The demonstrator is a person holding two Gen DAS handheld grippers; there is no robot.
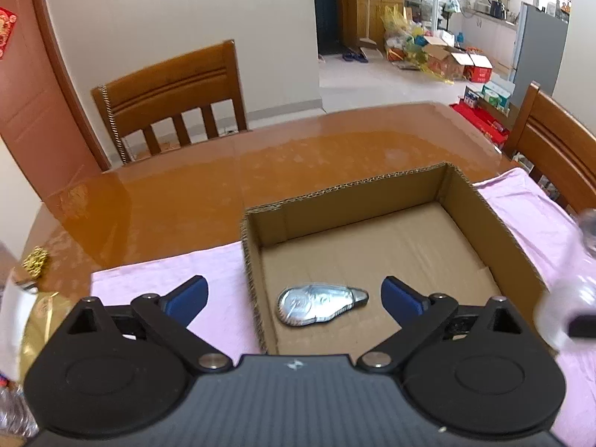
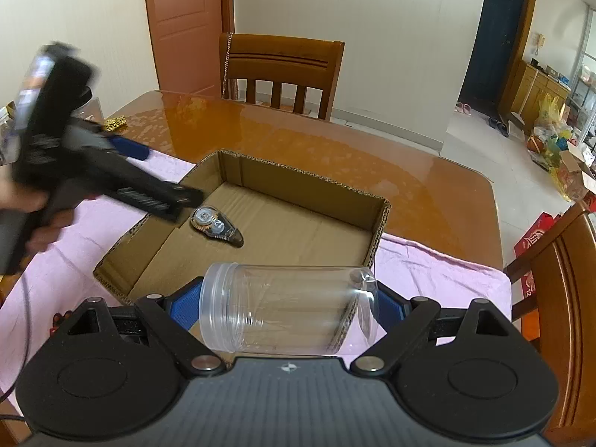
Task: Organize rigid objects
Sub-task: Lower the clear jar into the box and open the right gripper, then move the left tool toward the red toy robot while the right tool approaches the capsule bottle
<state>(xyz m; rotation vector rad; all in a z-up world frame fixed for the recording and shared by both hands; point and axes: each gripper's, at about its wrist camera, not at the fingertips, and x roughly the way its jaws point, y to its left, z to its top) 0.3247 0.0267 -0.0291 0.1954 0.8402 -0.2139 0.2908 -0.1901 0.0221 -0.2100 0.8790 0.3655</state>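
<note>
With the left gripper (image 1: 294, 296) spread empty above the cardboard box (image 2: 380, 219), the right gripper (image 2: 288, 311) clamps a clear jar (image 2: 283, 316) near the box's rim, probably next lowering it beside the silver tape dispenser (image 1: 321, 303).

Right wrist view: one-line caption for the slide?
Right tongs grip a clear plastic jar sideways above the cardboard box, where a silver tape dispenser lies.

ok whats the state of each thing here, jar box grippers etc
jar: lidless, empty, on its side, clamped in the right gripper
box: open top, on the pink cloth
tape dispenser: lying flat on the box floor
left gripper: open, holding nothing, over the box's near left corner
</note>
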